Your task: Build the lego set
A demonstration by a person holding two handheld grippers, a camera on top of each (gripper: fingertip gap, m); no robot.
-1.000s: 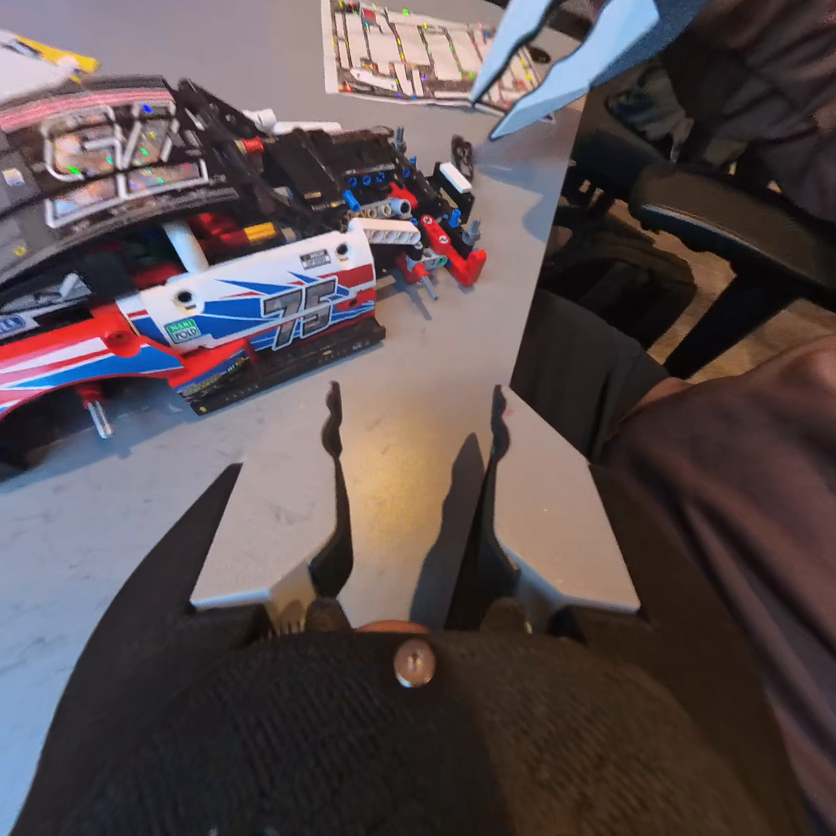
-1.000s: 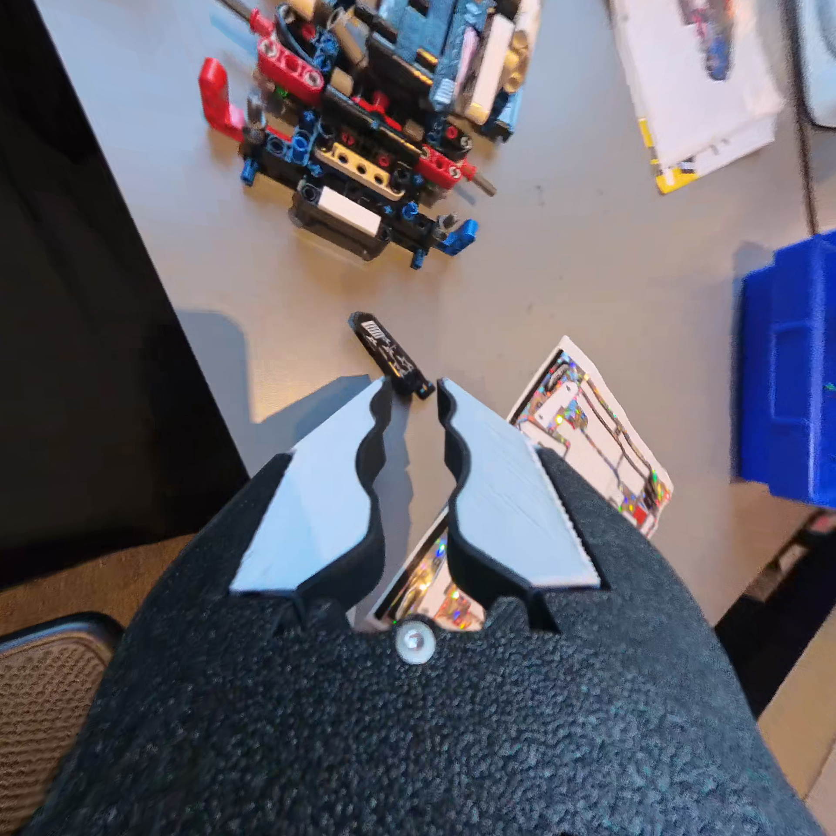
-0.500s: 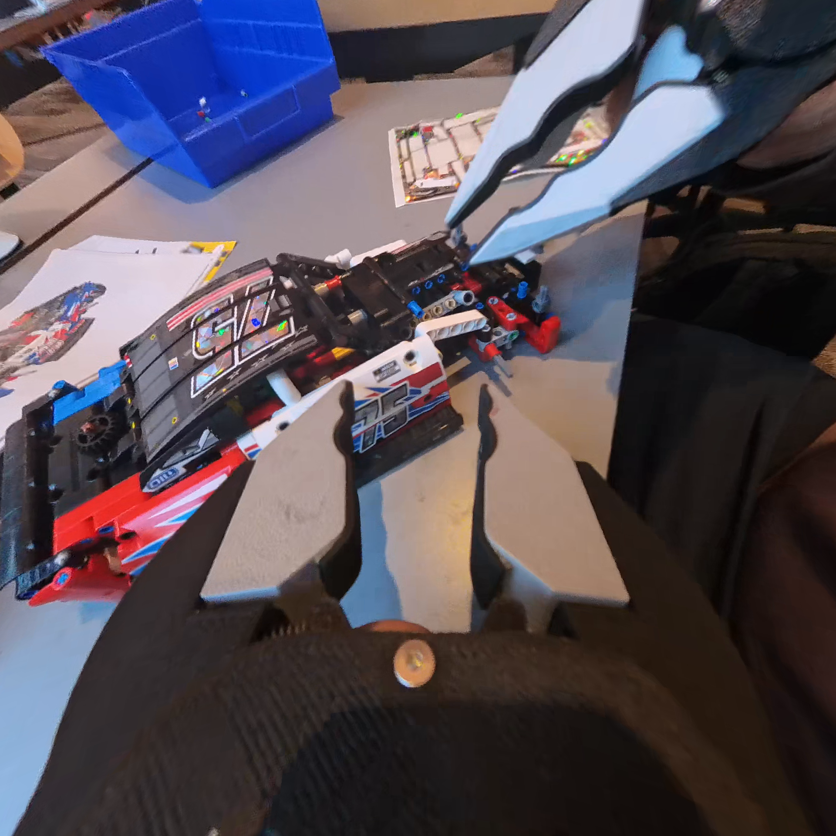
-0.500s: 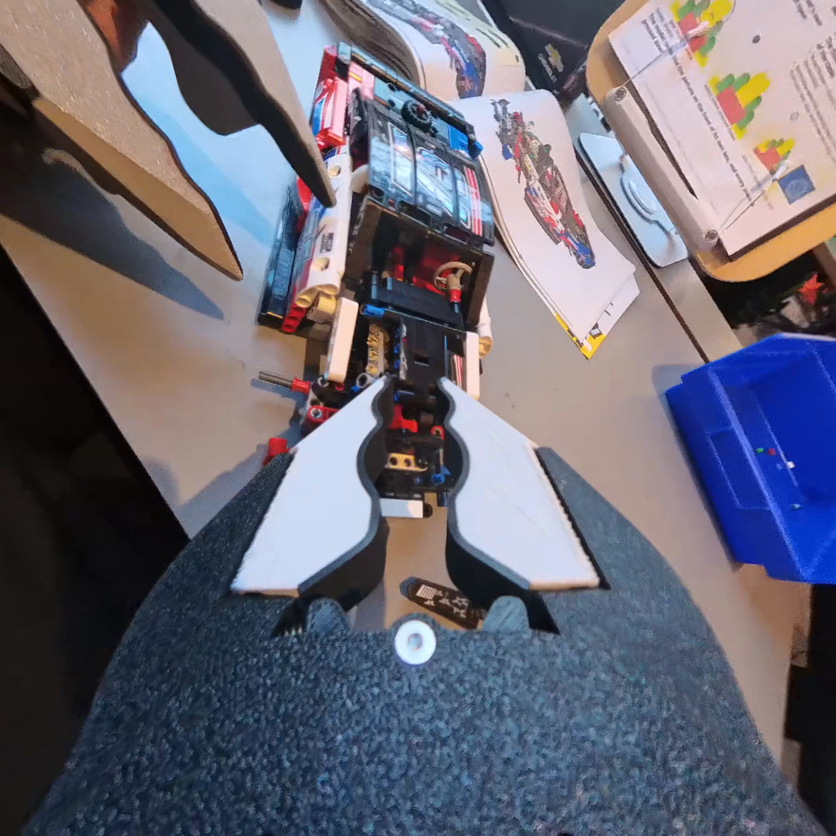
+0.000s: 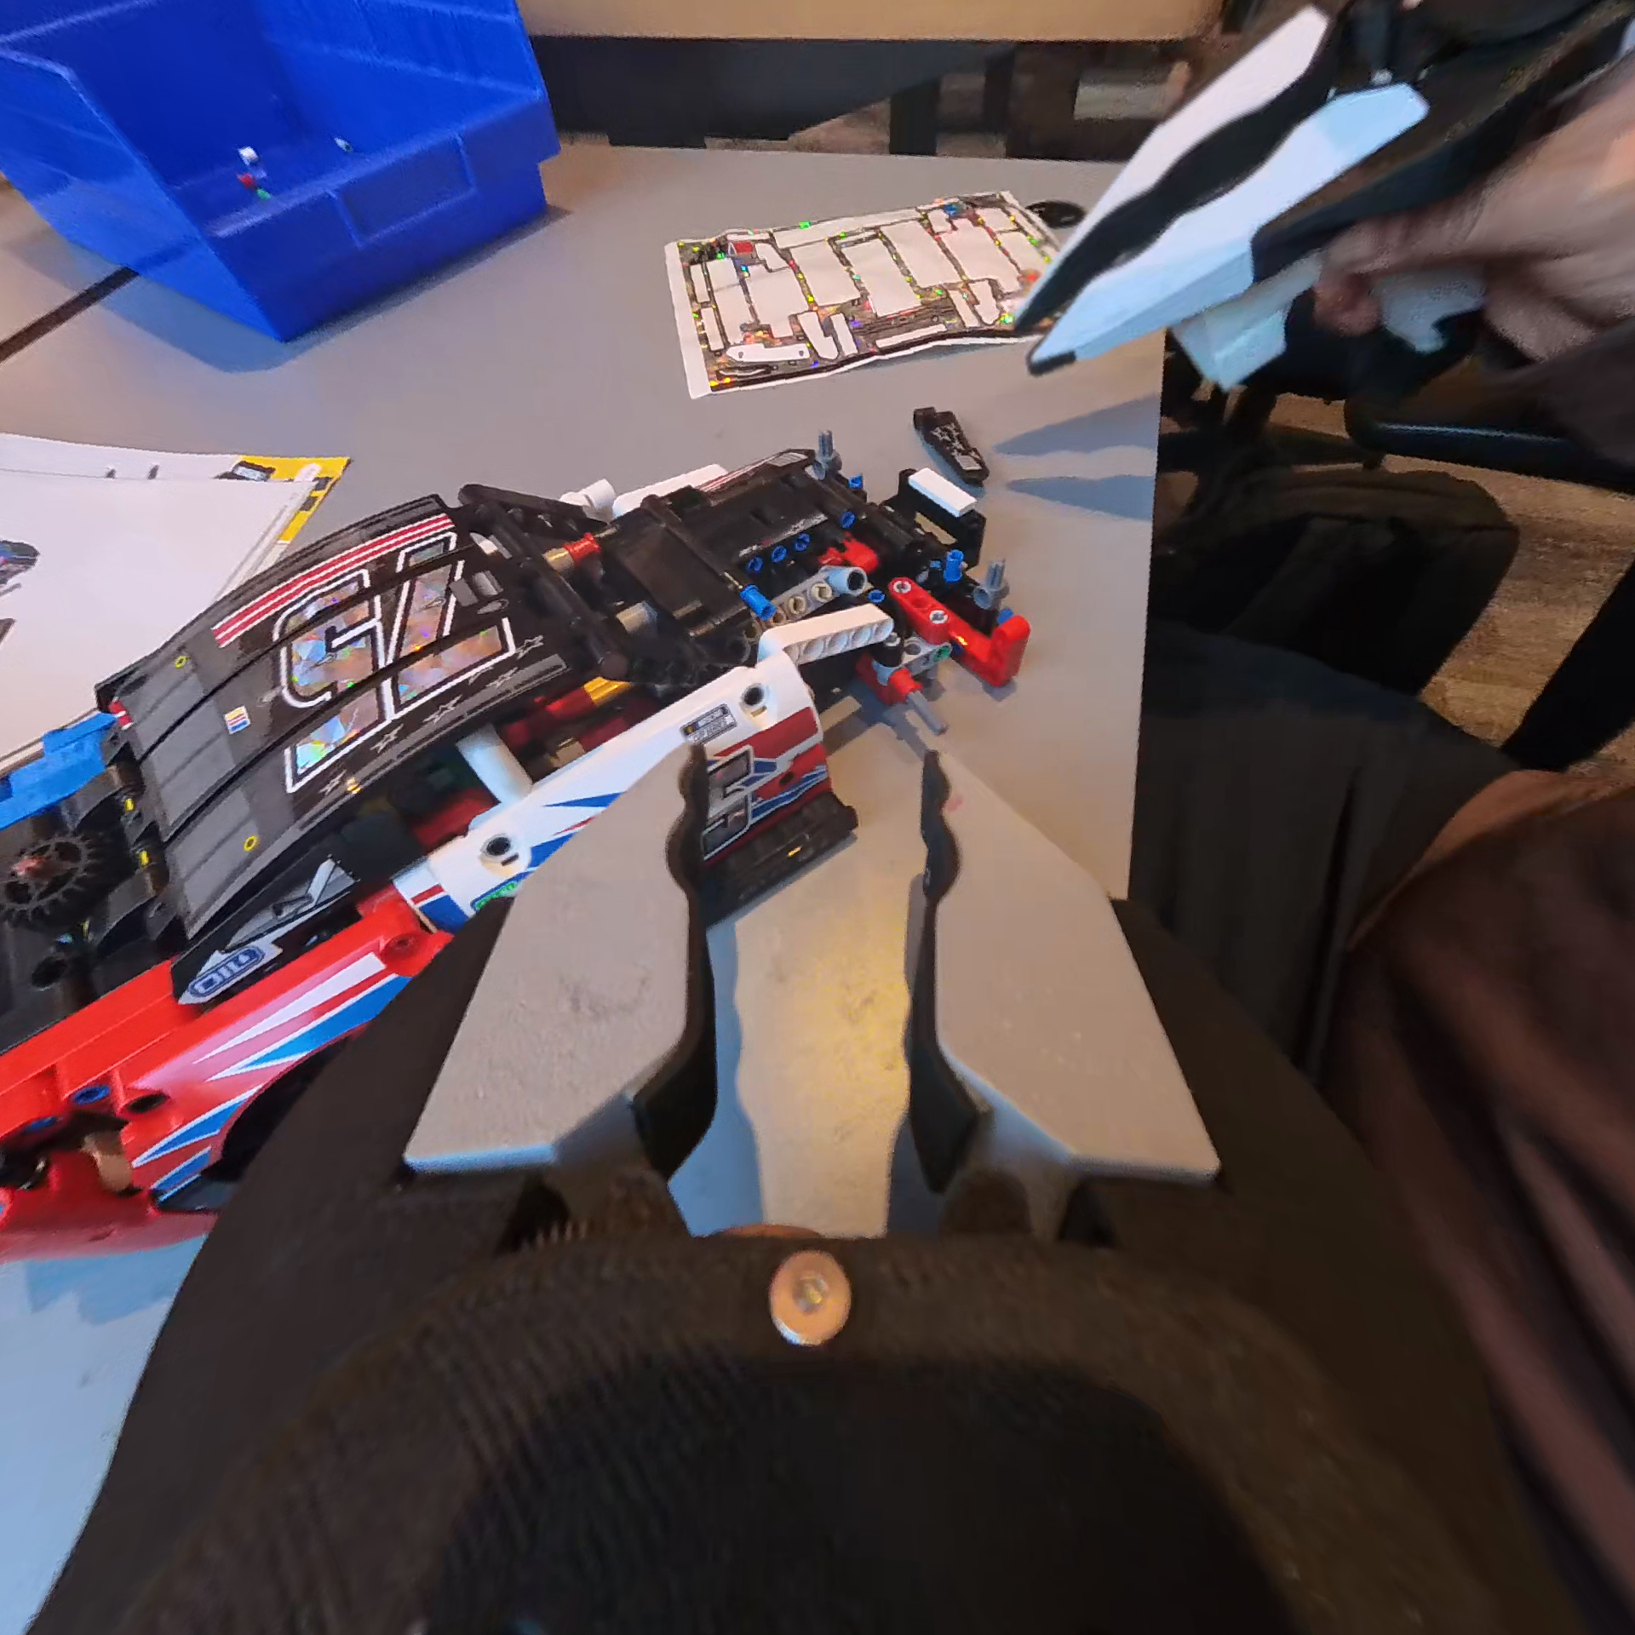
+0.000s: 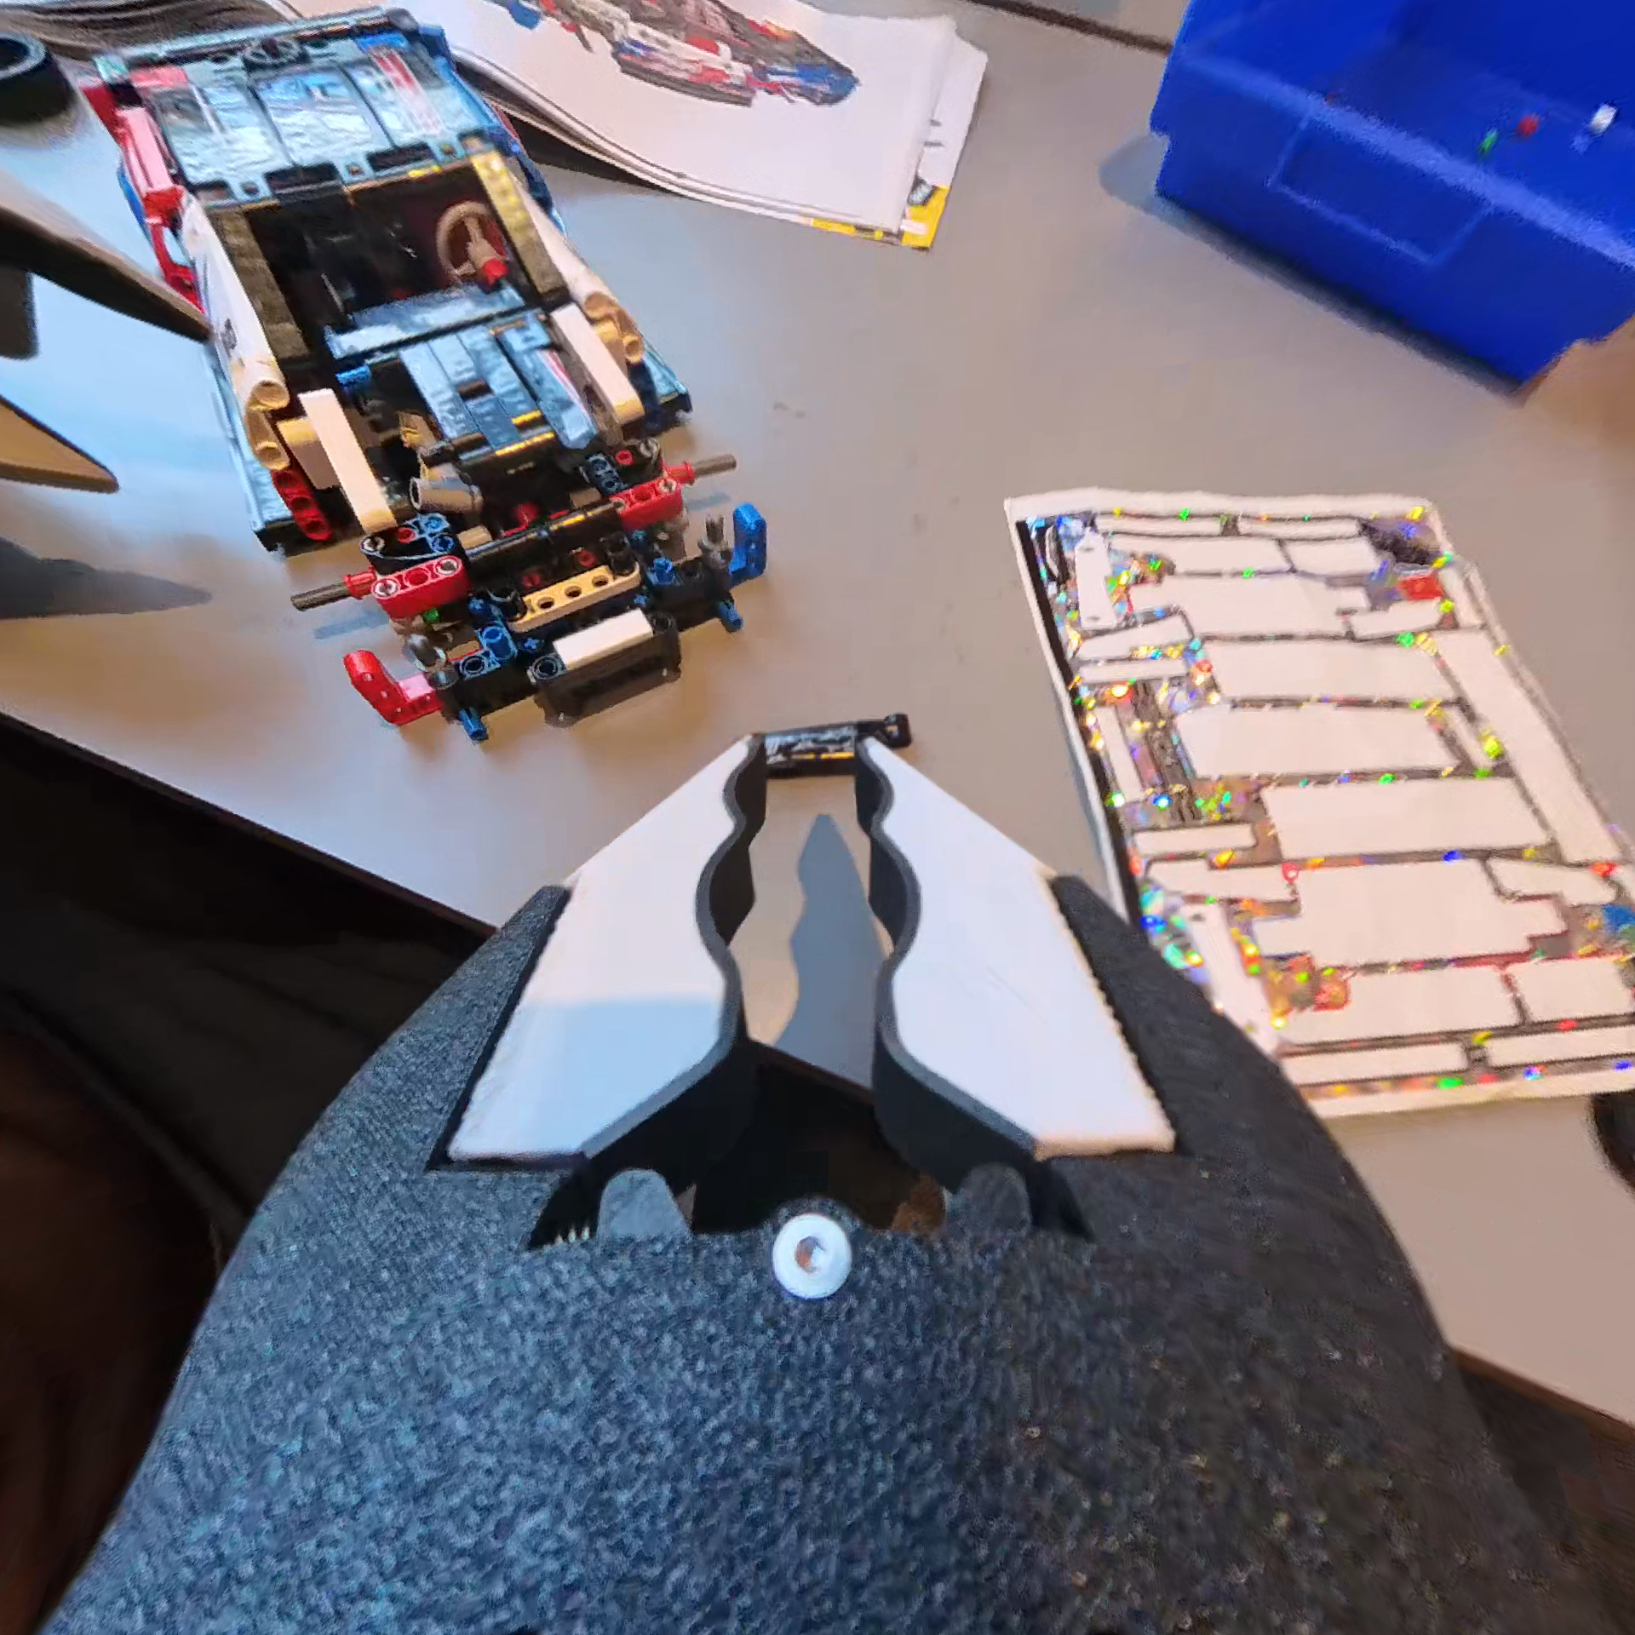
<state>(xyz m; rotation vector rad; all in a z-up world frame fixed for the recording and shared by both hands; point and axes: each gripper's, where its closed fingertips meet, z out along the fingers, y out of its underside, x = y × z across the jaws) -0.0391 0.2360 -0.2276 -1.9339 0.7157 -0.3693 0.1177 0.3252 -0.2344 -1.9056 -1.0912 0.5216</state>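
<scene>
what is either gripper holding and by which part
Nothing is held. The left gripper is open and empty; the right gripper is open near the small black piece, which the left wrist view shows lying free on the table.

Half-built red-white-black lego car (image 5: pixel 460 708) lies on table.

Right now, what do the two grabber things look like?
Both look alike. The left gripper has two flat grey fingers with wavy black inner edges, on a rough black body with a silver screw. The right gripper has whiter fingers, the same wavy black edging, and a speckled dark body with a white screw. No cables show.
</scene>
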